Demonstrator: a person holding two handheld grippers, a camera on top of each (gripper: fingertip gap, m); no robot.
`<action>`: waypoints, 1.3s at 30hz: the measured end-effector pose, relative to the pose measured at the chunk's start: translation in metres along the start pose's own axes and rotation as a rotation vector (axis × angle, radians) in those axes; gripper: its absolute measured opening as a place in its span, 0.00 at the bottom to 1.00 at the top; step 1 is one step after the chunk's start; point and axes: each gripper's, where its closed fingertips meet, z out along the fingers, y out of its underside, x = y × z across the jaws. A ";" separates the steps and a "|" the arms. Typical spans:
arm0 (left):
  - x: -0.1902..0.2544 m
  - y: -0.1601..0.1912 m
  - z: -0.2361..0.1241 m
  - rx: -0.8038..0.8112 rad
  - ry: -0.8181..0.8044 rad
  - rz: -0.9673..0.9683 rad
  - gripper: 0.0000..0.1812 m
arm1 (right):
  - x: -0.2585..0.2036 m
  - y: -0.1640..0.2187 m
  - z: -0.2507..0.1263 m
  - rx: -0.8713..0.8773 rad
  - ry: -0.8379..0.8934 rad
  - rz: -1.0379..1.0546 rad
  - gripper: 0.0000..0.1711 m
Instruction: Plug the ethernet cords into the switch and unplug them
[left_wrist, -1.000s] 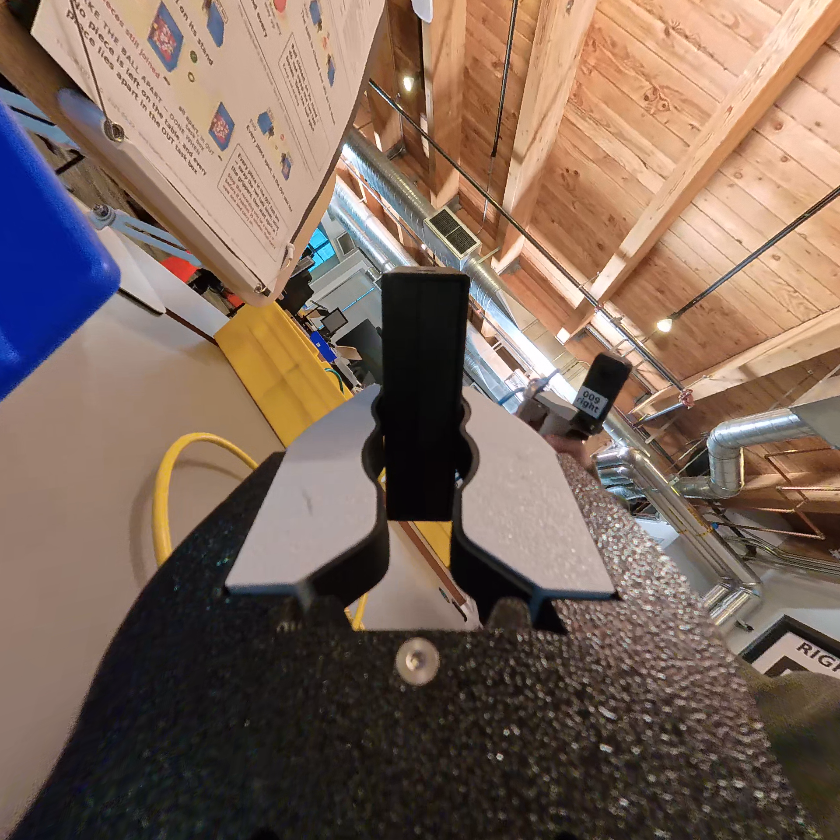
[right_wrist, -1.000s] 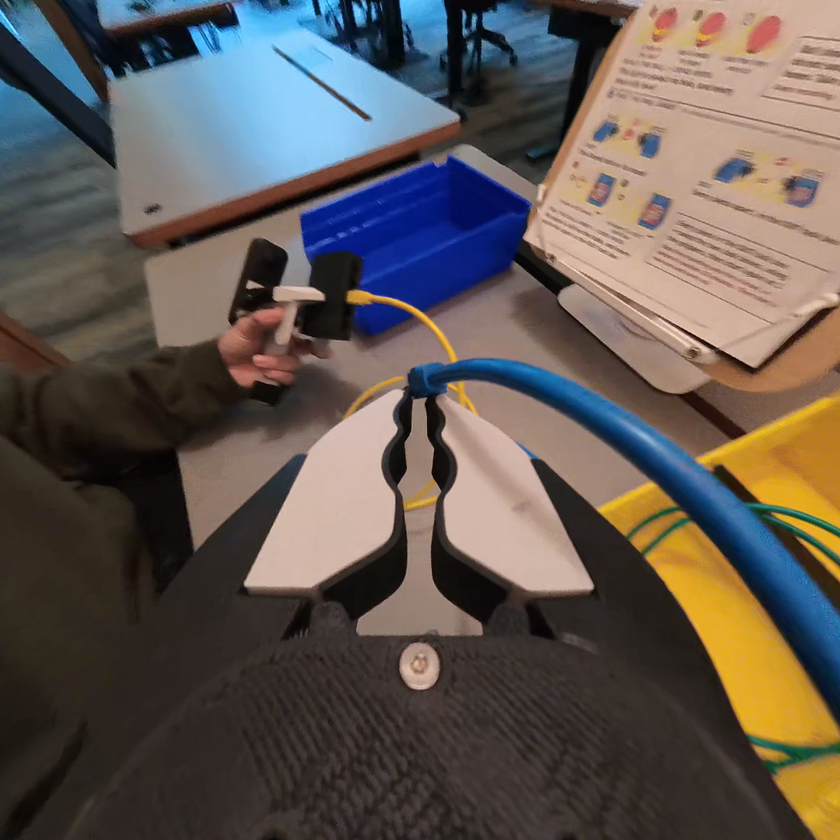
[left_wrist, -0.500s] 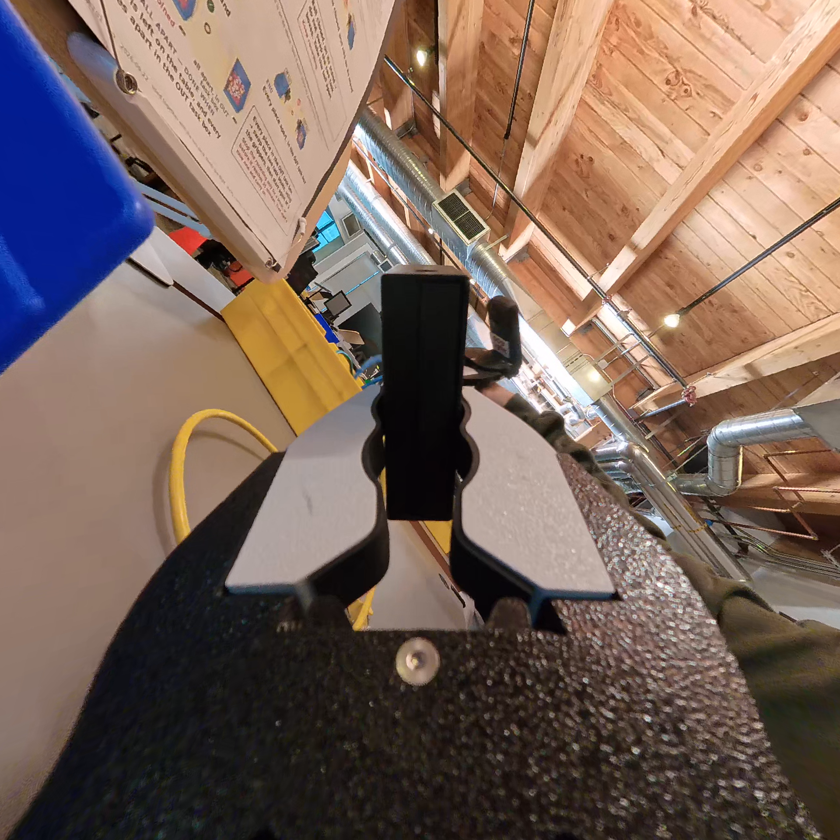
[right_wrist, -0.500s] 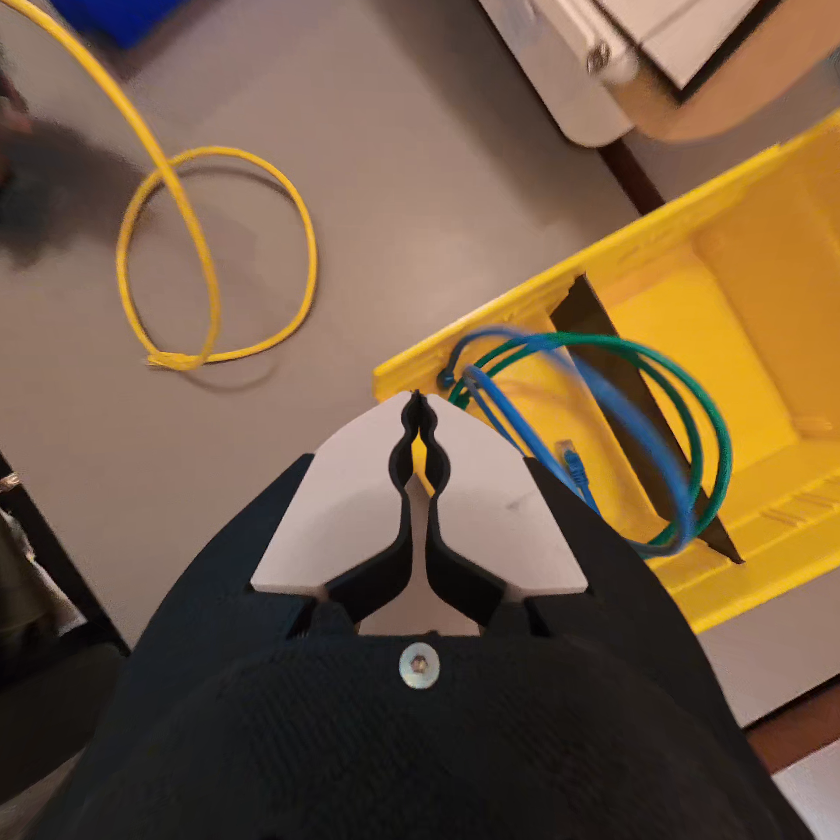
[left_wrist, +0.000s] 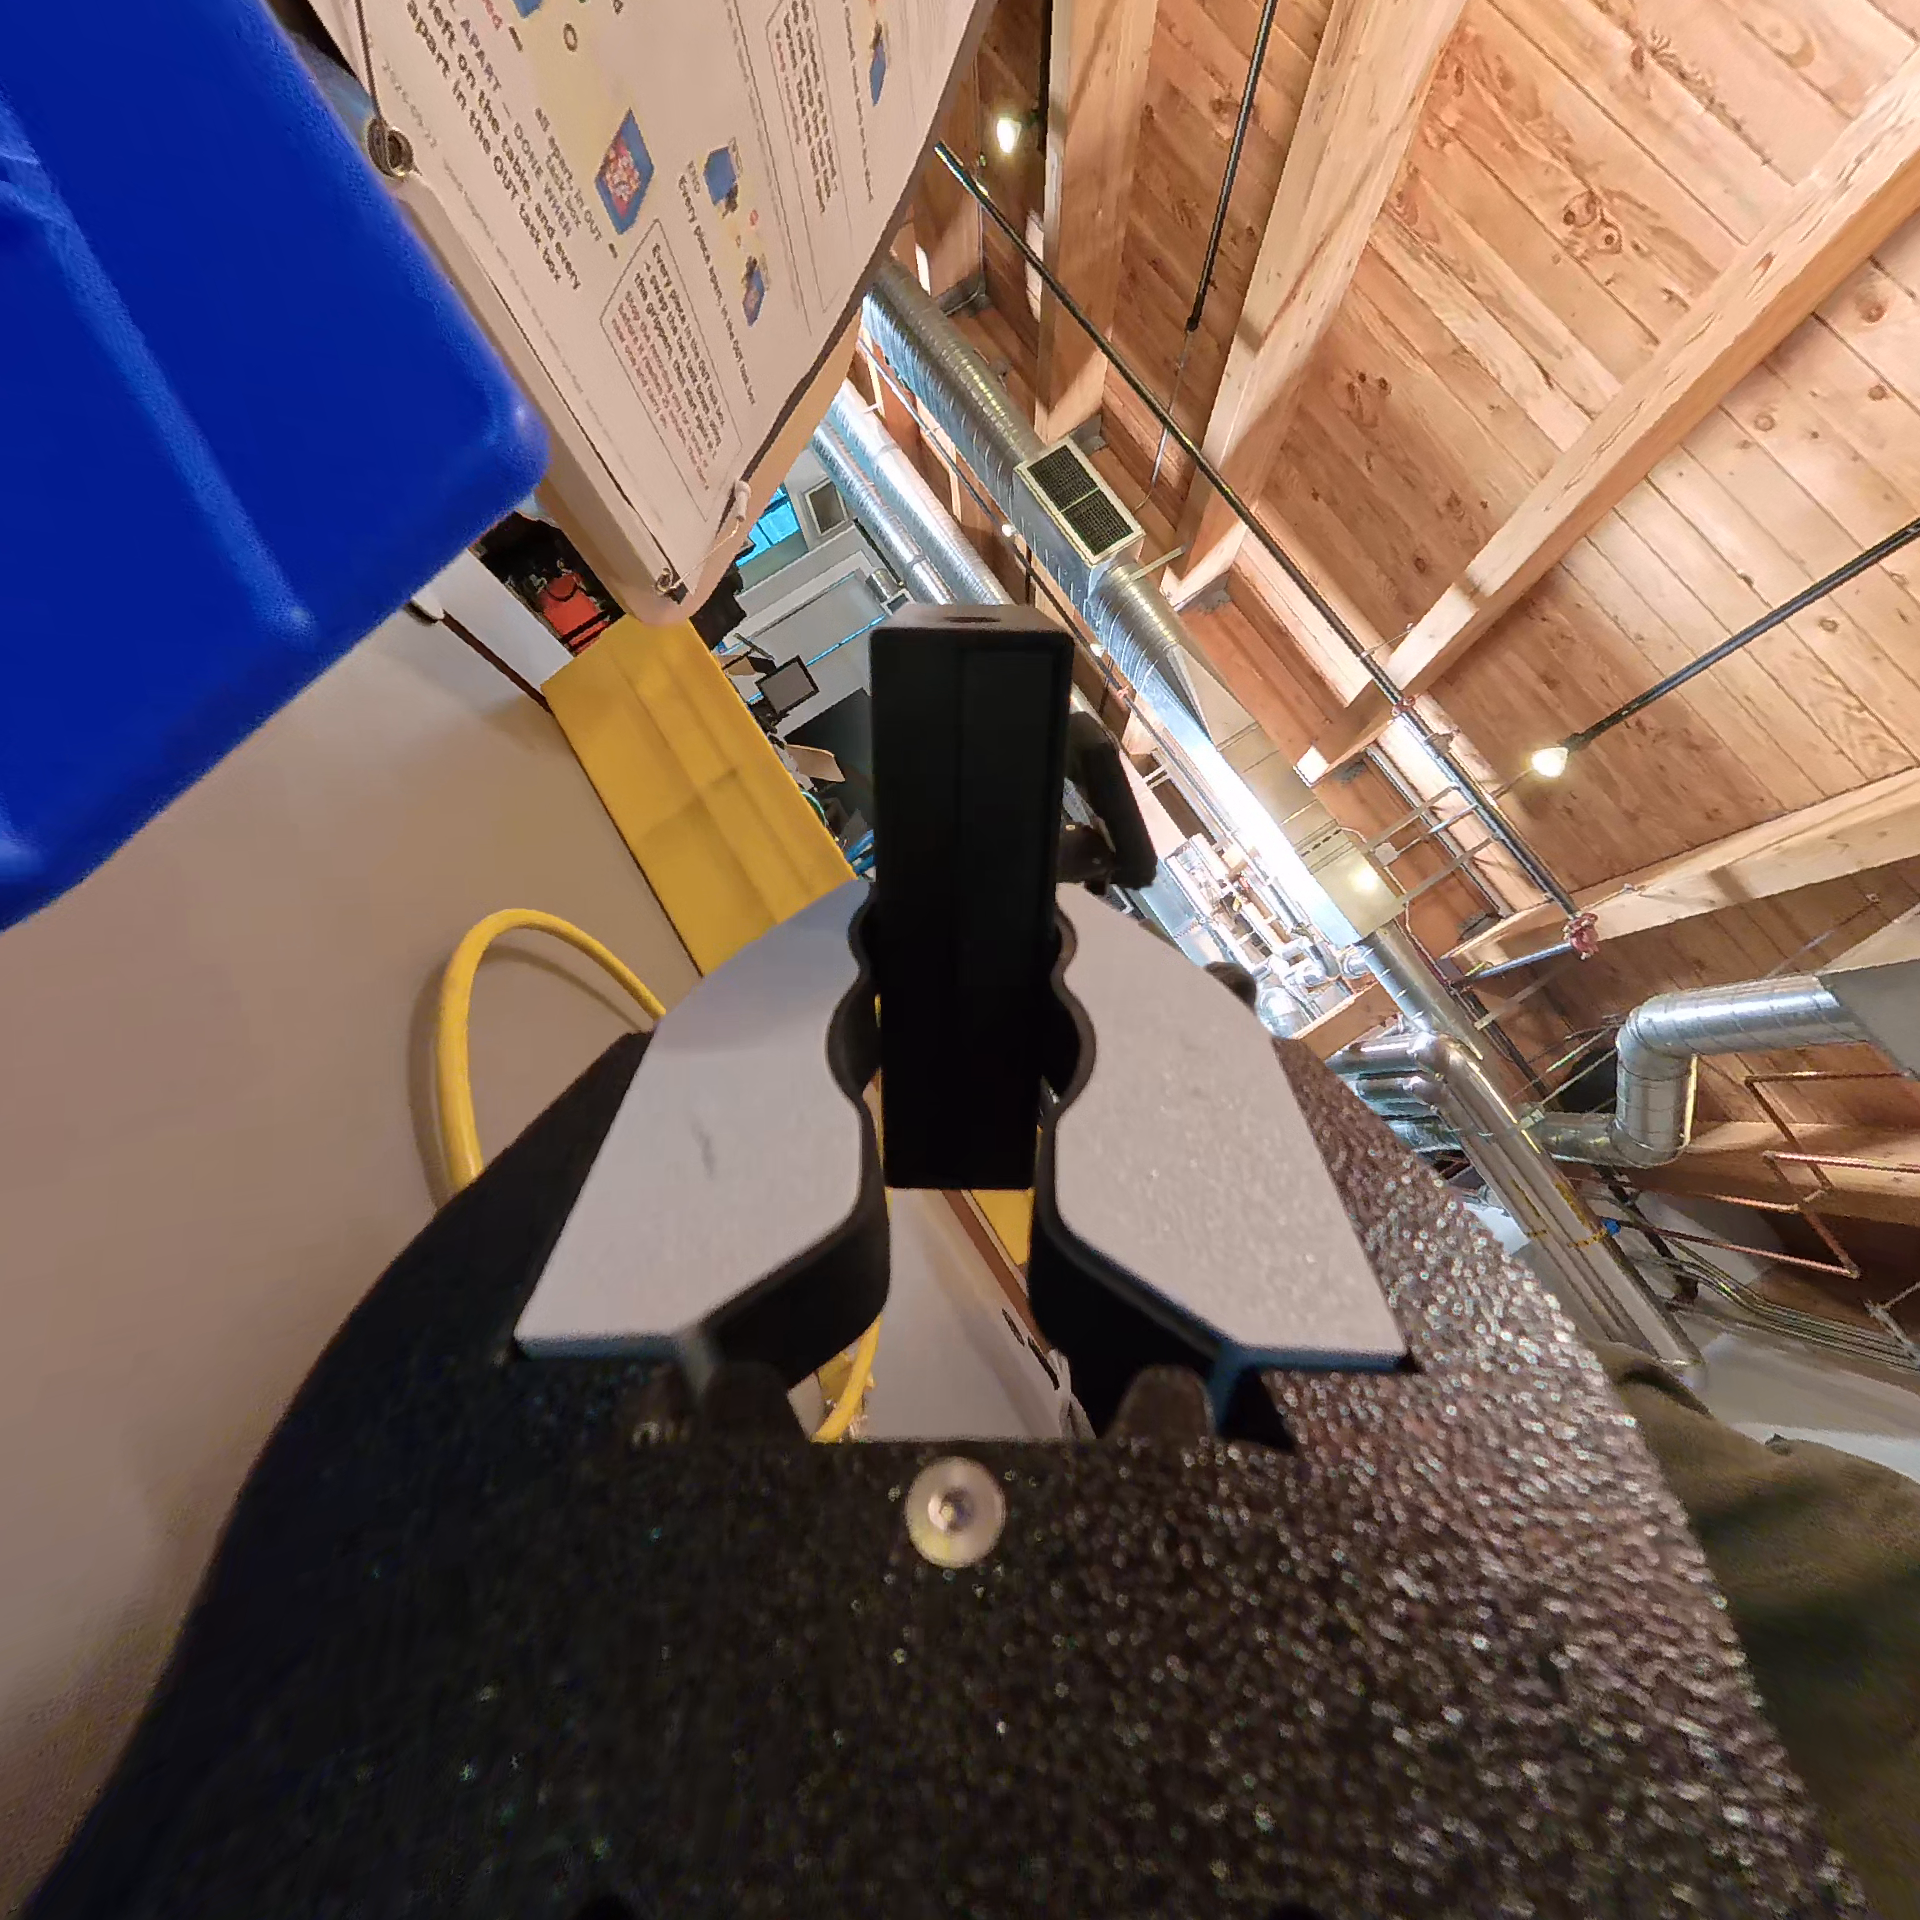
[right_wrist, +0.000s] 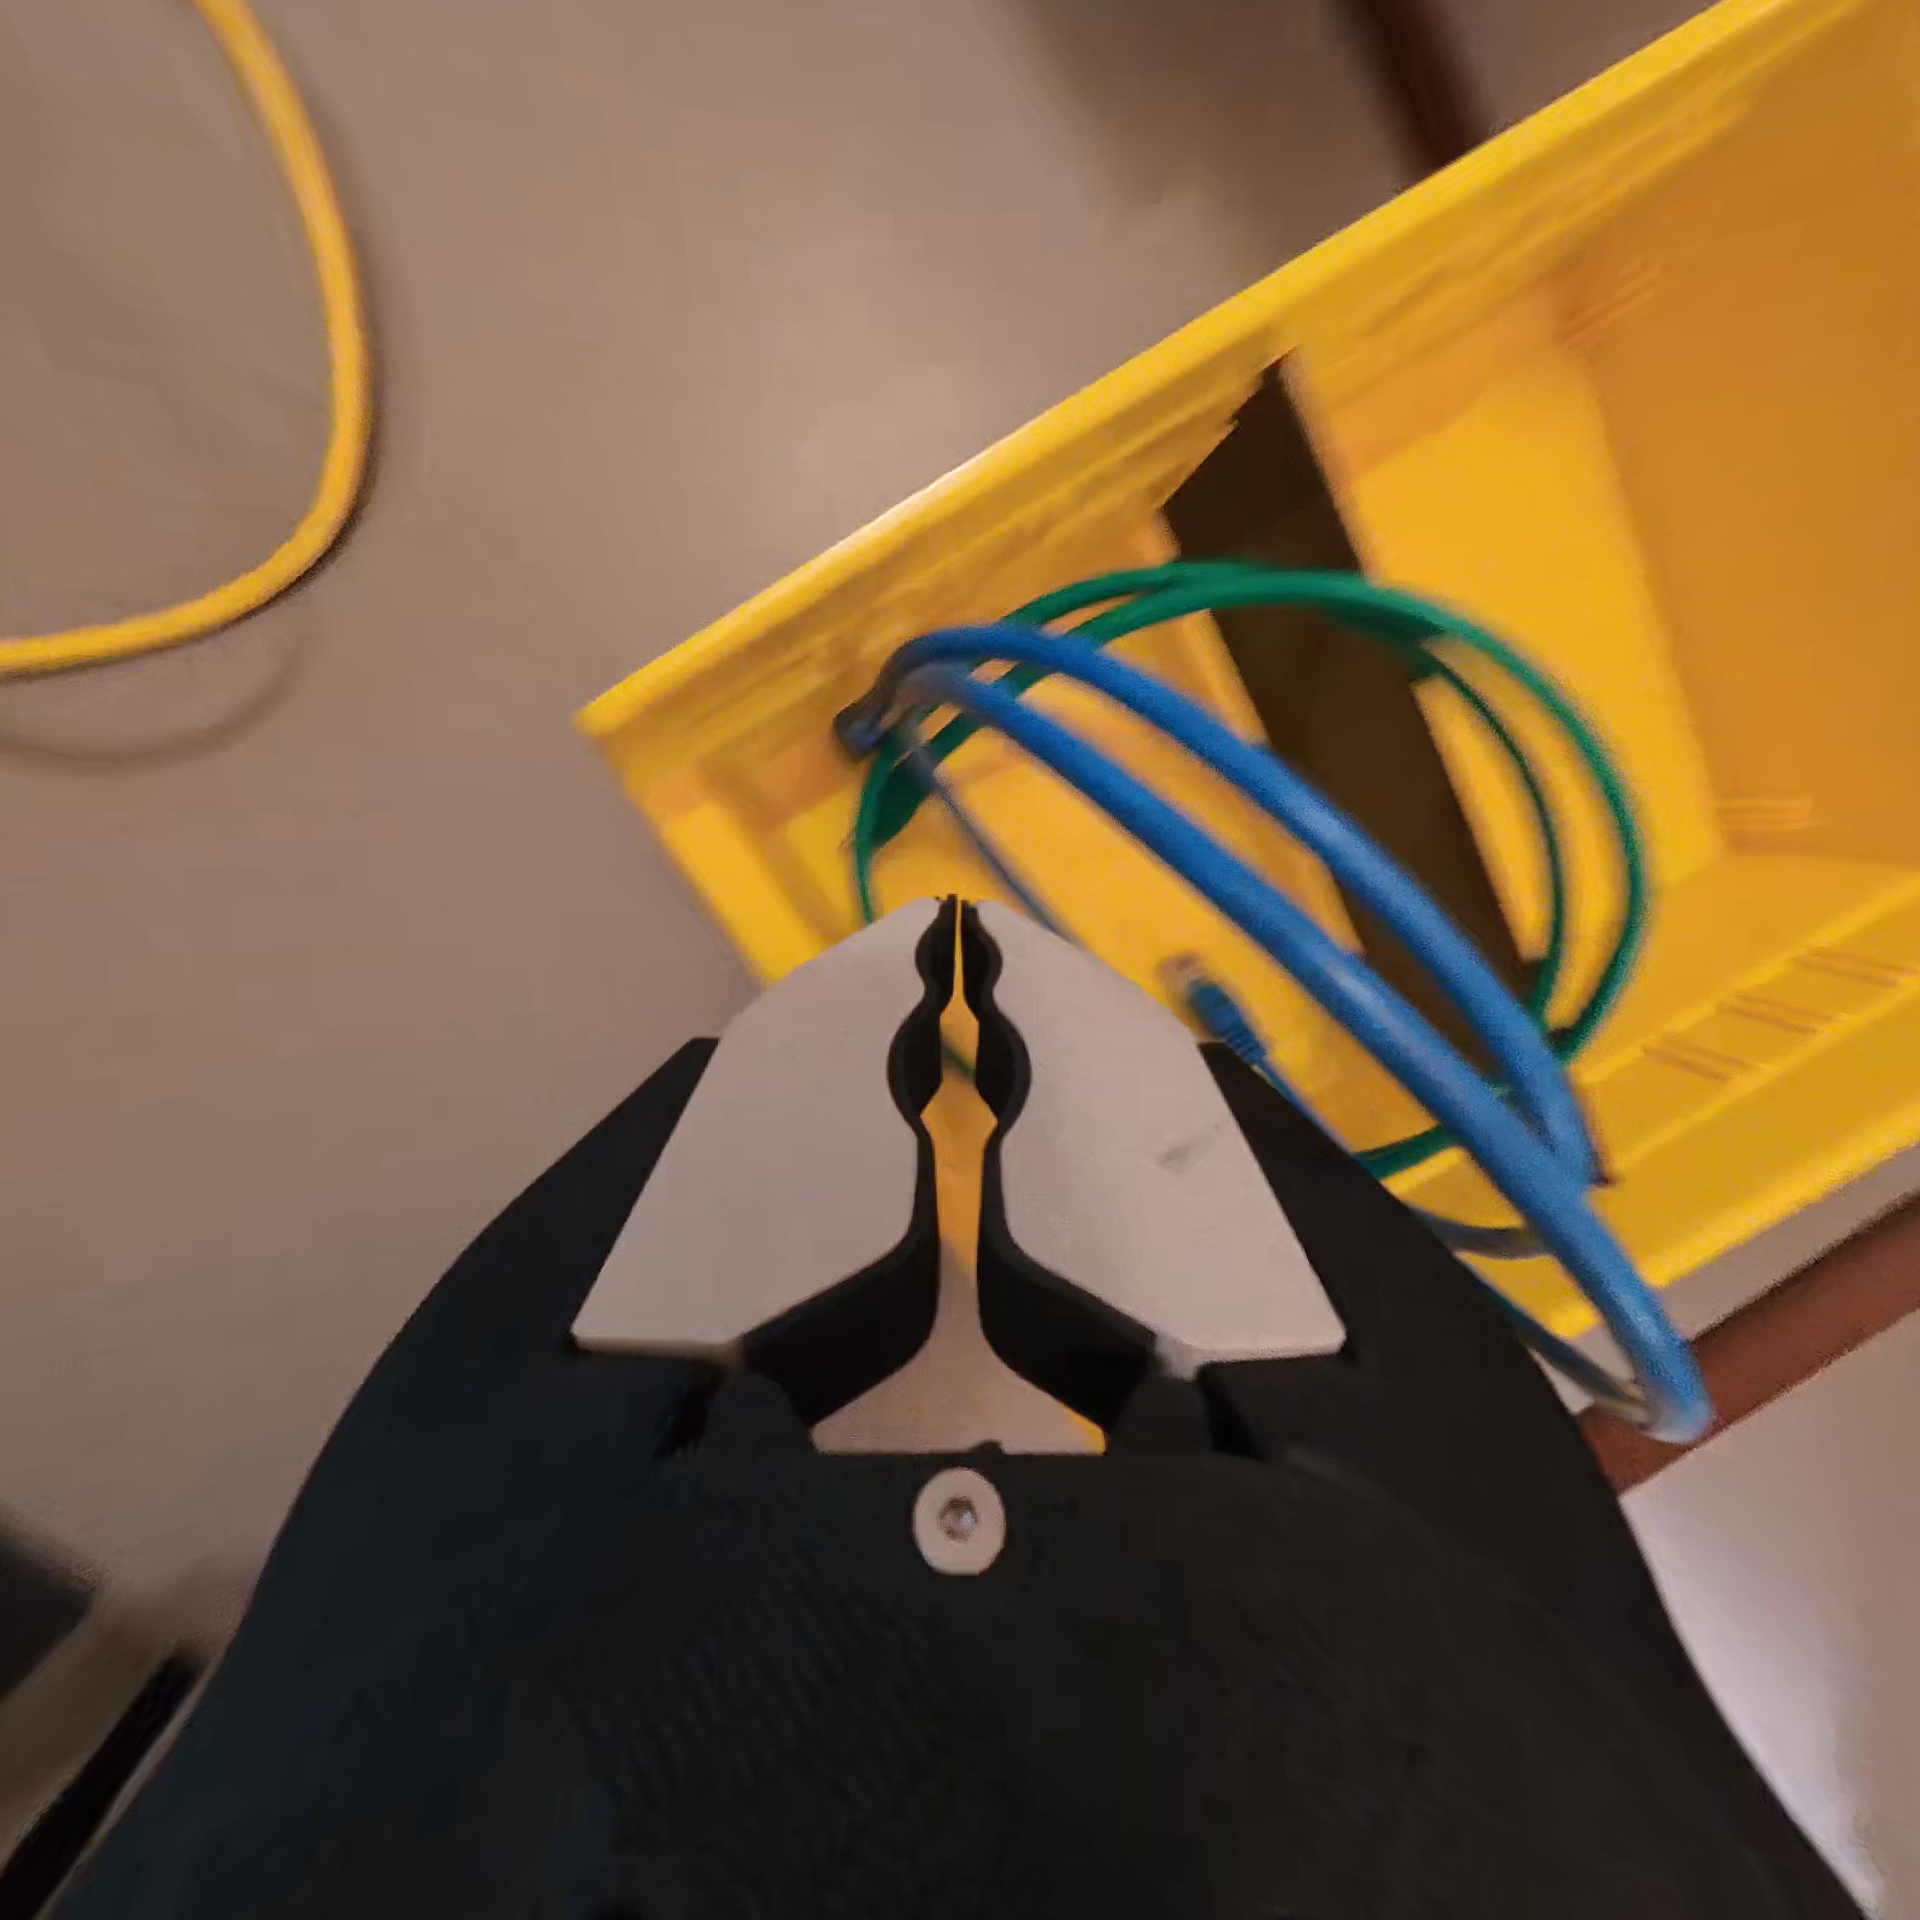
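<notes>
The grey table (left_wrist: 208, 1039) is being occupied by a blue bin (left_wrist: 187, 416) and a yellow bin (right_wrist: 1714, 520), in which a blue cord (right_wrist: 1299, 831) and a green cord (right_wrist: 1288, 587) are being kept coiled, while a yellow cord (right_wrist: 332, 364) is being left looped on the tabletop. The black switch (left_wrist: 961, 914) is being clamped upright by the left gripper (left_wrist: 961, 935). The right gripper (right_wrist: 954, 920) is being held pinched together and empty at the yellow bin's near corner.

a blue bin (left_wrist: 208, 416) sat on the beige table (left_wrist: 260, 1039), with a printed instruction sheet (left_wrist: 665, 239) propped on a board behind it. a yellow bin (right_wrist: 1558, 436) stood at the table edge, split by a dark divider (right_wrist: 1340, 665). overhead ran wooden ceiling beams (left_wrist: 1621, 343) and silver ducts (left_wrist: 1704, 1029).
</notes>
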 end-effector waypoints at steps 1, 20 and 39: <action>0.000 0.000 0.000 -0.002 0.000 0.002 0.15 | -0.008 0.007 -0.002 -0.054 -0.044 -0.013 0.02; 0.004 0.004 0.001 -0.019 0.003 0.020 0.15 | 0.071 -0.082 -0.030 0.382 0.607 -0.040 0.07; -0.001 0.000 -0.001 -0.009 -0.001 0.004 0.15 | 0.113 -0.066 -0.053 0.587 0.648 0.187 0.27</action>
